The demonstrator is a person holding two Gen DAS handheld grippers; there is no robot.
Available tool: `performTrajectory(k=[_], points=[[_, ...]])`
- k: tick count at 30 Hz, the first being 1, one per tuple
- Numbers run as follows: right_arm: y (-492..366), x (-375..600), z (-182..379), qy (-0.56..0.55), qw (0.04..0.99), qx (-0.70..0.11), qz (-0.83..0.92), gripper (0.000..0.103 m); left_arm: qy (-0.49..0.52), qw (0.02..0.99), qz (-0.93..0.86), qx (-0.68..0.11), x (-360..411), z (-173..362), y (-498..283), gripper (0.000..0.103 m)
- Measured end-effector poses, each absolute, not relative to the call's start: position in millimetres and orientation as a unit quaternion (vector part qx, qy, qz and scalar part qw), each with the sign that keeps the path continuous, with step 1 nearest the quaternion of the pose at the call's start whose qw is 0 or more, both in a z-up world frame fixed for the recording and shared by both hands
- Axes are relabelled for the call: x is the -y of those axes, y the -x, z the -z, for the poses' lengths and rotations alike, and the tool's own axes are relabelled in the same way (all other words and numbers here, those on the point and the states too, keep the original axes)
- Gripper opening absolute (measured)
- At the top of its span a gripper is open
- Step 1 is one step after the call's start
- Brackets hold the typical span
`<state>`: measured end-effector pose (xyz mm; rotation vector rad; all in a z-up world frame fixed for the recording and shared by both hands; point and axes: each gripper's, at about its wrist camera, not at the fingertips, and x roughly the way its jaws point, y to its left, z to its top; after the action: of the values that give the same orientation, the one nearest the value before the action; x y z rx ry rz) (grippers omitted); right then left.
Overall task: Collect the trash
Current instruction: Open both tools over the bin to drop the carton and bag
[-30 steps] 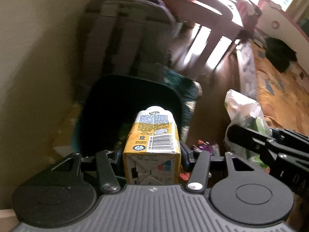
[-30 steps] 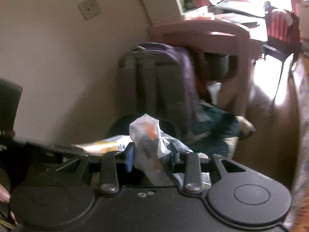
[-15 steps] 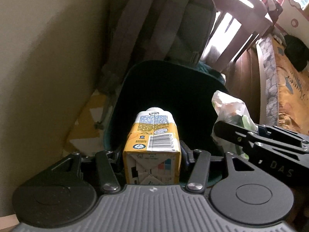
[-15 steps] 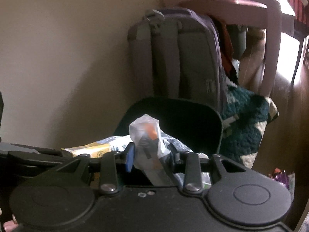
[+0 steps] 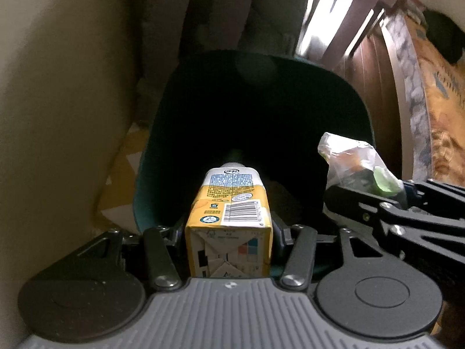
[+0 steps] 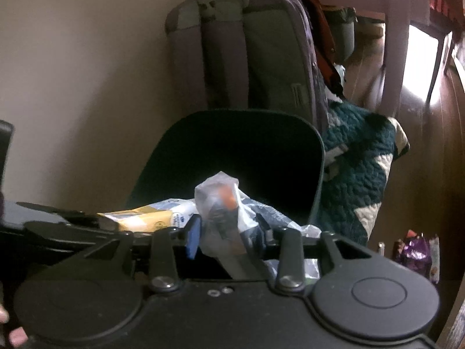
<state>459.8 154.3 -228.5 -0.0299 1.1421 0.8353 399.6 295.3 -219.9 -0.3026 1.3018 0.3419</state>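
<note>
My left gripper point(image 5: 229, 226) is shut on a yellow and white drink carton point(image 5: 229, 221), held over the near rim of a dark green trash bin point(image 5: 343, 87) with the carton's cap pointing into the opening. My right gripper point(image 6: 229, 232) is shut on a crumpled clear plastic bag point(image 6: 221, 200) with something orange inside, just at the bin's point(image 6: 316, 151) near edge. The bag point(image 5: 351, 160) and right gripper show at the right of the left wrist view. The carton point(image 6: 142, 219) shows at the left of the right wrist view.
A grey backpack point(image 6: 255, 58) leans on the cream wall behind the bin. A teal and white quilt point(image 6: 360, 157) lies to the bin's right, under a pink wooden table point(image 6: 392, 5). Purple wrappers point(image 6: 415, 250) lie on the wooden floor at the right.
Both grippers have moved forward and closer to the bin, whose opening now fills the middle of the views. Both holds are unchanged.
</note>
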Motion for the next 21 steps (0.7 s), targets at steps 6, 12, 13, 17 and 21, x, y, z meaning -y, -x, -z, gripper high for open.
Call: performTrajectory(k=[6, 12, 13, 17, 21], points=[[-457, -155, 226, 0.025, 0.756, -0.535, -0.376, 0.05, 0.135, 0.759, -0.154, -0.618, -298, 233, -402, 0.054], [-463, -168, 219, 0.026, 0.751, -0.536, -0.385, 0.043, 0.133, 0.763, -0.153, -0.614, -301, 232, -398, 0.052], [-466, -172, 218, 0.02, 0.753, -0.533, -0.384, 0.043, 0.134, 0.764, -0.151, -0.613, -301, 231, -398, 0.052], [-476, -180, 218, -0.006, 0.748, -0.546, -0.377, 0.051, 0.131, 0.771, -0.151, -0.605, -300, 227, -392, 0.054], [-470, -181, 213, 0.01, 0.753, -0.537, -0.381, 0.051, 0.139, 0.778, -0.148, -0.595, -304, 220, -383, 0.056]])
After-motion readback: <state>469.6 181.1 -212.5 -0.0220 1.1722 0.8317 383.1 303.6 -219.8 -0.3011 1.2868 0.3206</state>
